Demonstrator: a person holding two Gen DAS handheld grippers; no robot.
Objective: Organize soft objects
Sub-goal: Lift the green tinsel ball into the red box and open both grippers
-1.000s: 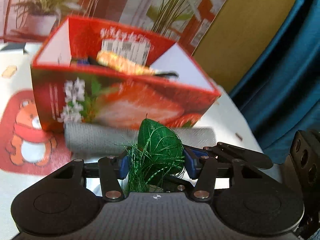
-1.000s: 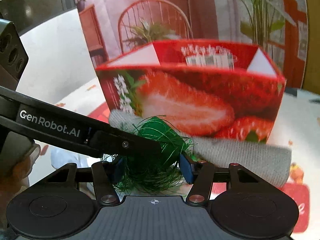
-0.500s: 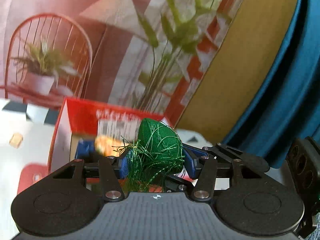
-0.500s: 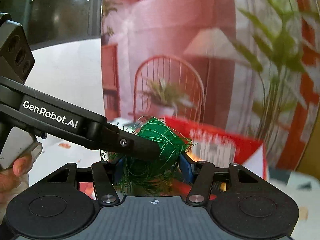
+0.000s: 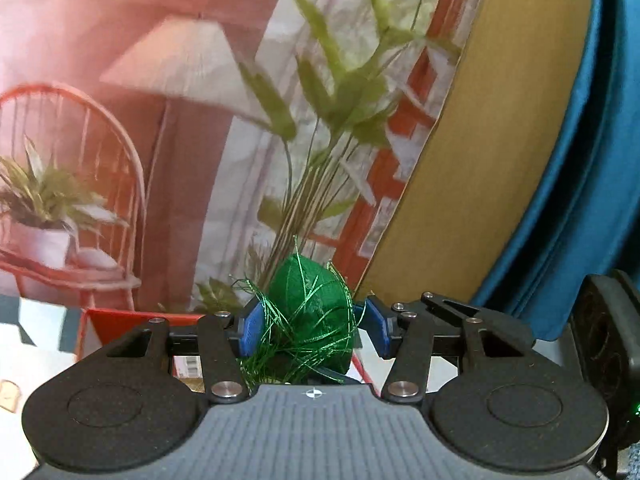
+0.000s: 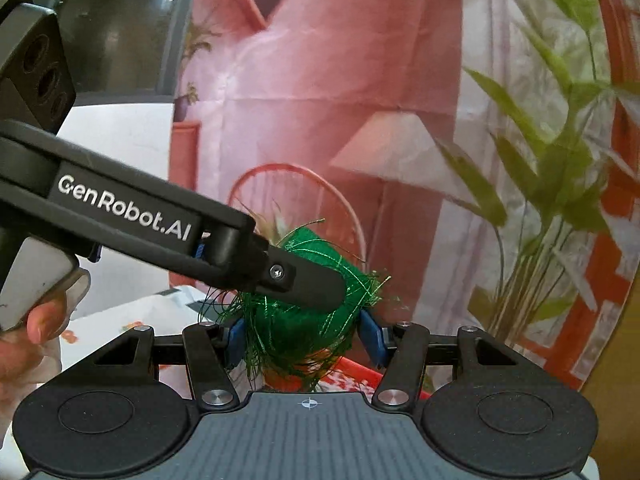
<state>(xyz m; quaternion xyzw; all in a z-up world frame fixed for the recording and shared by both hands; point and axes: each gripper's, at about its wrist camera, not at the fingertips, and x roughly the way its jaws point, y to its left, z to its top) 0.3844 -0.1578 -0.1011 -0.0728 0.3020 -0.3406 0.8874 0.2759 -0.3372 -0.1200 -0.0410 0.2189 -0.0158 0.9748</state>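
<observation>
A big printed cloth (image 5: 192,80) hung at the back, pink with a lamp, a red chair, a pot plant and tall green leaves. Beside it stood a yellow-brown board (image 5: 492,140) and a blue curtain (image 5: 592,200).

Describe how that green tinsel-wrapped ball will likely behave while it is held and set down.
The green ball probably squashes a little: both tongs, left and right, hold it between blue pads. It looks light for its size. Its loose shiny strands may snag, and its rounded shape could roll once released.
</observation>
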